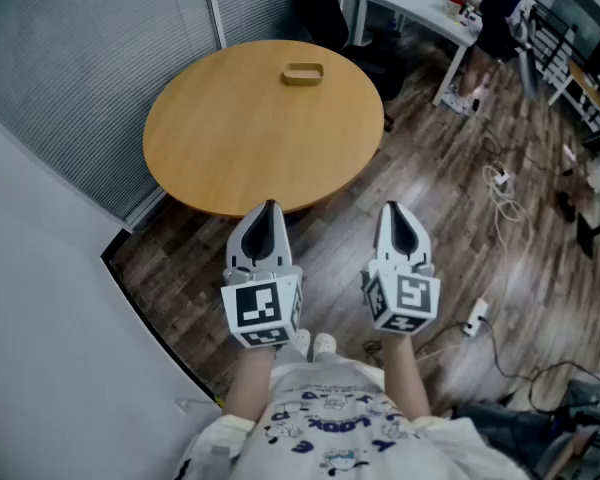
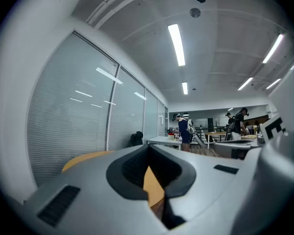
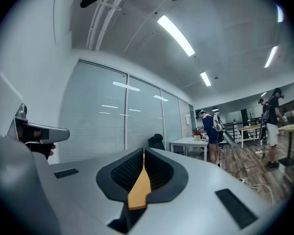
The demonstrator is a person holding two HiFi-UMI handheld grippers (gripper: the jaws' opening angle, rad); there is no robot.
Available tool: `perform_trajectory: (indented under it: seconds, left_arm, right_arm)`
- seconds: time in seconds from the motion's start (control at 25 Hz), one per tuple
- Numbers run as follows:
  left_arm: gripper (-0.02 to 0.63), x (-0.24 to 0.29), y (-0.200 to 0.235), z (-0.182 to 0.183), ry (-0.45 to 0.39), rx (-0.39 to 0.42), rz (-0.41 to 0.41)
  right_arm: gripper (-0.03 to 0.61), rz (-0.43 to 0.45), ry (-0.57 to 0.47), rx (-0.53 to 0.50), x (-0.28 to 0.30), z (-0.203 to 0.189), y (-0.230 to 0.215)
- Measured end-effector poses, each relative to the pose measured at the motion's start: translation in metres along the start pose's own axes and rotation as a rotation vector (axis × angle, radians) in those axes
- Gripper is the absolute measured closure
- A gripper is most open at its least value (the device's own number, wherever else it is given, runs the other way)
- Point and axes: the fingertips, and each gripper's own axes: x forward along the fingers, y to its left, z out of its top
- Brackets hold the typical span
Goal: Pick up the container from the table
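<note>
Container: a small, tan, oblong container (image 1: 303, 73) sits on the far side of the round table (image 1: 210, 138), well apart from both grippers.
Left gripper (image 1: 270, 211): jaws pressed together, nothing between them.
Right gripper (image 1: 394, 211): likewise, tips meeting and empty; both hover by the table's near edge.
Handling: it looks light, stiff and shallow; probably best pinched across one long wall at the rim, once the jaws are spread.
Head view: the only one showing the container.
Gripper views: just a sliver of table top behind the tips, plus the glass wall (image 2: 73, 111) and ceiling lights (image 2: 176, 43).
</note>
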Motion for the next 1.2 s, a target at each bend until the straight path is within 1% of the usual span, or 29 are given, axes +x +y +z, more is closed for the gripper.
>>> perform_trajectory:
  seconds: [0.12, 0.32, 0.52, 0.72, 0.96, 1.2]
  left_arm:
    - [0.612, 0.002, -0.001, -0.001, 0.001, -0.007, 0.001]
    - [0.612, 0.006, -0.001, 0.0, 0.002, -0.002, 0.005]
    - [0.612, 0.012, -0.011, -0.002, 0.004, -0.001, 0.015]
    - [0.612, 0.014, -0.02, -0.007, 0.007, -0.002, 0.039]
    - [0.612, 0.017, -0.027, -0.019, 0.033, -0.009, 0.063]
    - [0.612, 0.041, -0.029, -0.027, 0.055, -0.009, 0.06]
  right_arm:
    - [0.563, 0.016, -0.01, -0.007, 0.002, 0.0, 0.001]
    - [0.565, 0.007, -0.006, -0.002, 0.005, 0.001, -0.002]
    - [0.565, 0.001, -0.016, 0.027, 0.007, -0.001, -0.016]
    - [0.565, 0.02, -0.014, 0.025, 0.011, -0.006, -0.028]
    - [0.565, 0.044, 0.009, 0.037, 0.018, -0.017, -0.037]
    - [0.565, 0.046, 0.021, 0.047, 0.038, -0.024, -0.044]
